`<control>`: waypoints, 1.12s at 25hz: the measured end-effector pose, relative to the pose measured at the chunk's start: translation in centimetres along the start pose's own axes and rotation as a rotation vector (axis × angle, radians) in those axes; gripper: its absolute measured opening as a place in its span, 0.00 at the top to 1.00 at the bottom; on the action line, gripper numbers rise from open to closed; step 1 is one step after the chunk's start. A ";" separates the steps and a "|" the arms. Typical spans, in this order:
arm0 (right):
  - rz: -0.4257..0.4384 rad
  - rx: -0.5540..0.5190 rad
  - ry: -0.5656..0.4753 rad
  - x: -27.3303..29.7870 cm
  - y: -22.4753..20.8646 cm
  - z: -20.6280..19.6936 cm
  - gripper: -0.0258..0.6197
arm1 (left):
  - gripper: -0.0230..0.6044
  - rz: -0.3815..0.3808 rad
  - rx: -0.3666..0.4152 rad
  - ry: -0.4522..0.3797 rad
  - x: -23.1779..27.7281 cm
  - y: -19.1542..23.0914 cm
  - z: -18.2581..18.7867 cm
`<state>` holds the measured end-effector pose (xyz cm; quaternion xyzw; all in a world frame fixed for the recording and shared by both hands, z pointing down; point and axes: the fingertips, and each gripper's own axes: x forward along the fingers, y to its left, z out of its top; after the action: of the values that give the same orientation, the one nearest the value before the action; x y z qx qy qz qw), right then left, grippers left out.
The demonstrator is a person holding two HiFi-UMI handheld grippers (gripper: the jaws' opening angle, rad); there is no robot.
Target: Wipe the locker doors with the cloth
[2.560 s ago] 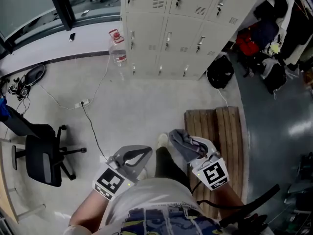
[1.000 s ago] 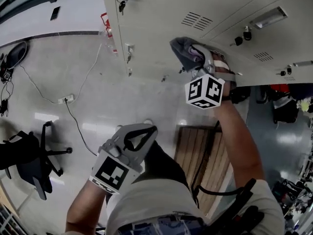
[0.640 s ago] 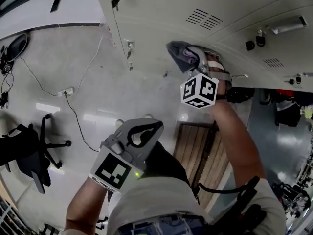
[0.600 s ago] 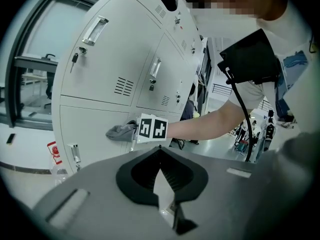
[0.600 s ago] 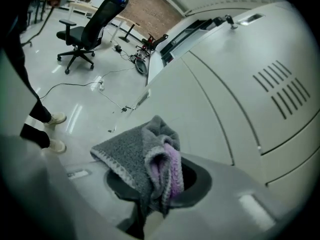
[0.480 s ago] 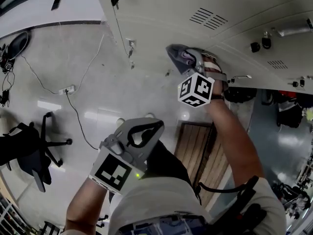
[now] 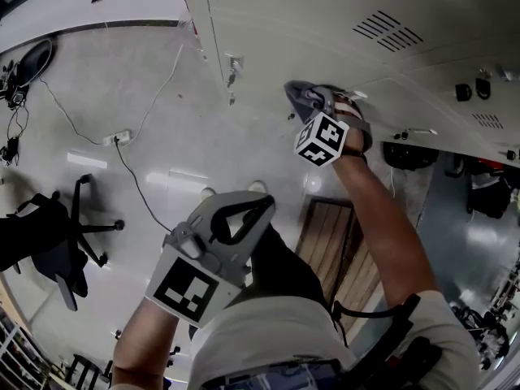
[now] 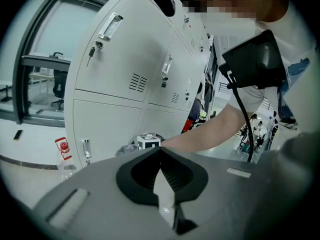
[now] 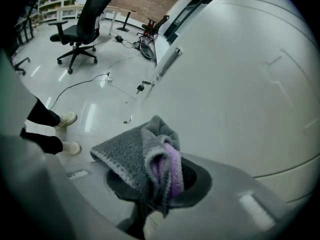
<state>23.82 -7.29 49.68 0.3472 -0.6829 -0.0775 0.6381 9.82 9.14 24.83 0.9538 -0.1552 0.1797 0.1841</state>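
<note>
The right claw point(image 7: 312, 101) was clenched on a folded grey cloth point(image 7: 302, 95) with a purple inner layer, and it held the bunched fabric up at the face of a pale locker door point(image 7: 325, 23). From the right gripper view, the cloth point(image 9: 134, 154) rose out of the claw point(image 9: 160, 186) just beside the smooth door panel point(image 9: 240, 74) (actual contact with the metal could not be made out). The person's right arm reached forward from the shoulder toward the lockers.

The left claw point(image 7: 262, 205) hung lower, near the person's waist, its 2 jaws closed together on nothing. The left gripper view showed the claw point(image 8: 159, 153) pointing at the bank of lockers point(image 8: 125, 64), with a water bottle point(image 8: 62, 153) standing on the floor at their foot.

Behind the person, an office chair point(image 7: 49, 242) and a power strip point(image 7: 119, 138) with its cable sat on the glossy floor point(image 7: 171, 96).
</note>
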 end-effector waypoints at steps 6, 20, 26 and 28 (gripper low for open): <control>0.050 0.002 0.039 3.0 2.0 -0.2 0.82 | 0.96 0.003 -0.007 0.007 -0.1 0.8 -0.5; 0.128 0.002 0.107 8.4 5.8 -2.0 0.82 | 0.96 0.026 -0.024 0.016 -0.4 2.2 -2.2; 0.102 0.015 0.008 2.7 4.9 -0.1 0.82 | 0.96 0.022 -0.019 -0.012 -0.9 1.9 -1.4; 0.059 0.013 -0.051 -1.6 3.2 1.2 0.82 | 0.96 0.013 -0.015 -0.025 -1.0 1.5 -1.0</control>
<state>21.45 -4.34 49.90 0.3289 -0.7094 -0.0632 0.6201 8.07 8.46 25.72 0.9535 -0.1652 0.1678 0.1882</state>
